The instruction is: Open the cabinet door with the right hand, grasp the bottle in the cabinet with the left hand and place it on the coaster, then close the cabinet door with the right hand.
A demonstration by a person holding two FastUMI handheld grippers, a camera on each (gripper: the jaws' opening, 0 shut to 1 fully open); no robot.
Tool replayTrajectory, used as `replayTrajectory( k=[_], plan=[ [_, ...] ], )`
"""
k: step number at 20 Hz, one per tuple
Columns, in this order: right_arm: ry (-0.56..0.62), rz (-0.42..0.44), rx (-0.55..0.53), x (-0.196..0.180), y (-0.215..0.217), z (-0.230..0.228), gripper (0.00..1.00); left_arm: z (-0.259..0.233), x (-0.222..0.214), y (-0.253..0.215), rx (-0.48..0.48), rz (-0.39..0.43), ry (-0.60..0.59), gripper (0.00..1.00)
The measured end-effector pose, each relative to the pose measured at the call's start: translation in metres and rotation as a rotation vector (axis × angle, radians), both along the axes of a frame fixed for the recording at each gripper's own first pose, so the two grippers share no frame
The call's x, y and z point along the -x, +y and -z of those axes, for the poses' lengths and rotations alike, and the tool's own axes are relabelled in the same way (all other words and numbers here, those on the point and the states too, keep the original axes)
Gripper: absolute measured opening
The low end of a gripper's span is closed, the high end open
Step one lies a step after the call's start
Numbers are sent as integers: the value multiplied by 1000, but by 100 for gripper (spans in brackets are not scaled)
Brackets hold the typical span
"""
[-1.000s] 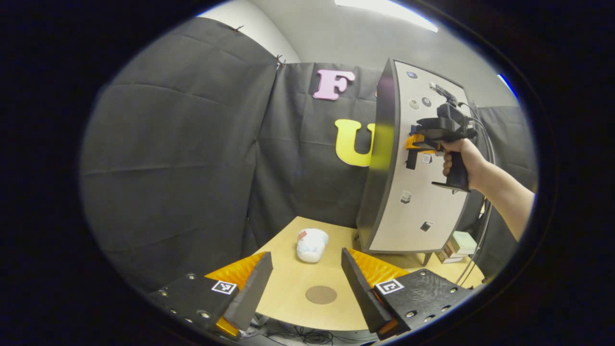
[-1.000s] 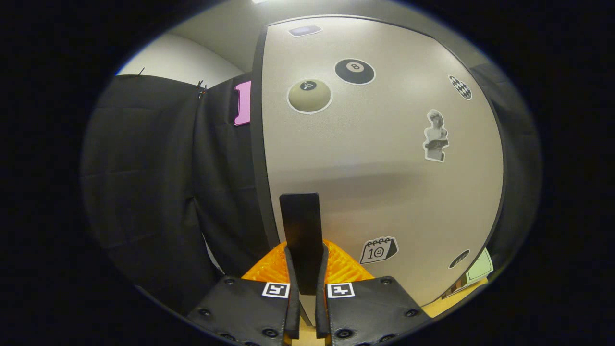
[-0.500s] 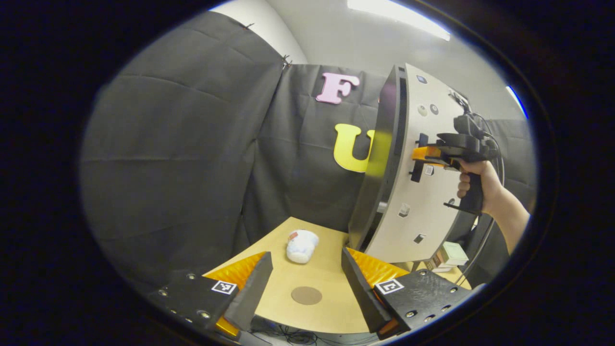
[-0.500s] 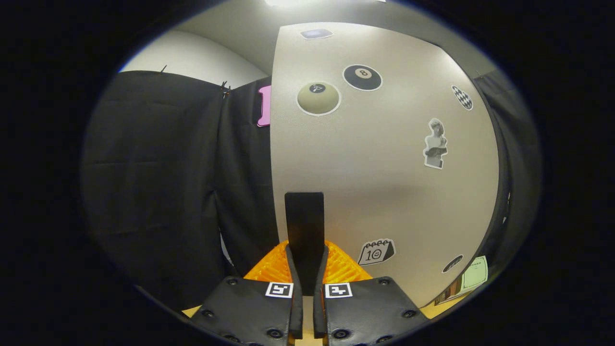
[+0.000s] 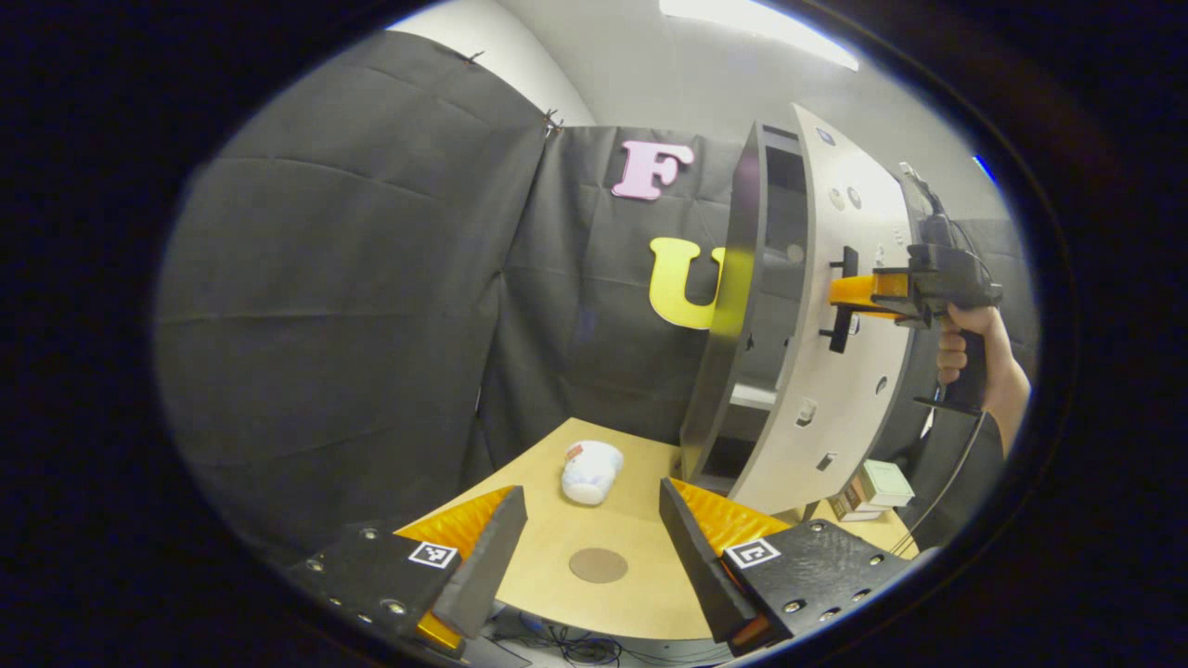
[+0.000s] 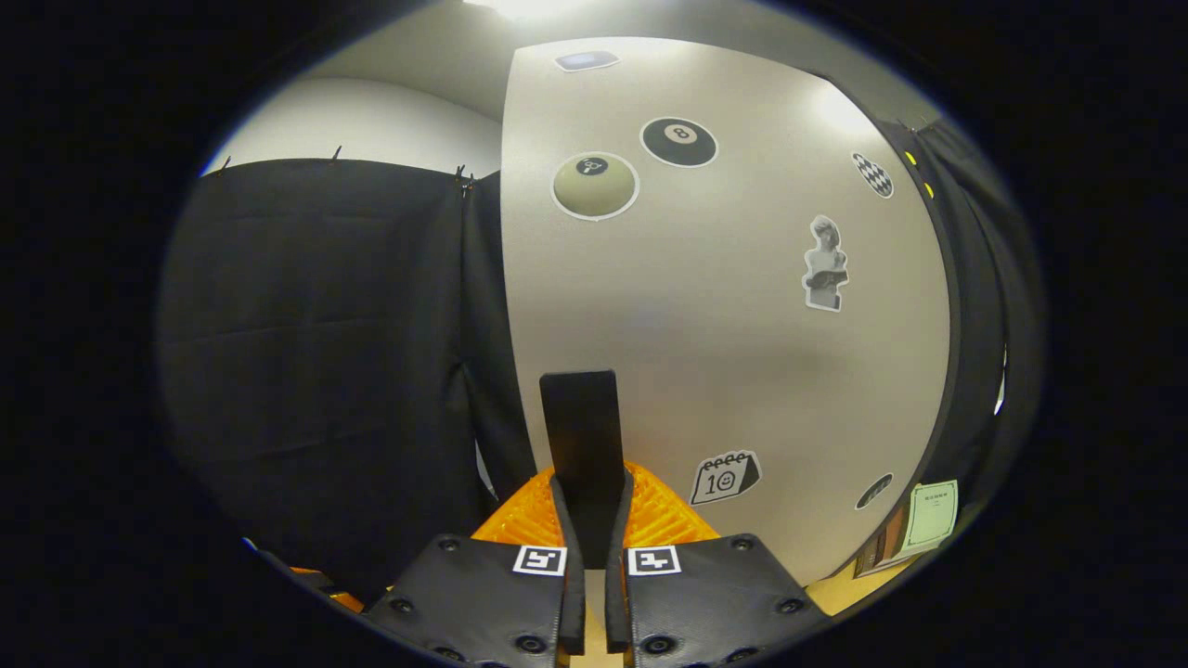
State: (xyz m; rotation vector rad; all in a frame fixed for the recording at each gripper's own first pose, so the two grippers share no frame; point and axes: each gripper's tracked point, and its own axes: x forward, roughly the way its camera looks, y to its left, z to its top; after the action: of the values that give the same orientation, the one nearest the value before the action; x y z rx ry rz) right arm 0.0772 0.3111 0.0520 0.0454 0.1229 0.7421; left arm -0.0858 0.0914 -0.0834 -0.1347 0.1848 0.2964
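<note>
The door carries stickers: an 8-ball marked "8", a beige ball, a bust and a calendar reading "10". The right gripper is clamped on the door's black handle, and the door stands partly open from the cabinet. The left gripper hangs wide open and empty above the worktop. The coaster lies between its fingers in the left gripper view, with a white bottle on its side beyond. Small boxes sit behind the door.
</note>
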Motion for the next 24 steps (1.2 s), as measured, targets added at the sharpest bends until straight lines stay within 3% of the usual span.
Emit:
replayTrajectory(
  k=[11,15,20,24],
  plan=[
    [1,-79,18,10,-18,3,10,2,-14,-24,-18,90,4,87],
    [-9,-48,20,14,-31,1,7,3,-23,-33,-45,121,11,87],
    [8,-12,9,16,-46,2,10,16,-39,-58,-9,177,32,87],
    [10,55,32,18,-62,3,10,20,-45,-68,-44,220,48,89]
  ],
)
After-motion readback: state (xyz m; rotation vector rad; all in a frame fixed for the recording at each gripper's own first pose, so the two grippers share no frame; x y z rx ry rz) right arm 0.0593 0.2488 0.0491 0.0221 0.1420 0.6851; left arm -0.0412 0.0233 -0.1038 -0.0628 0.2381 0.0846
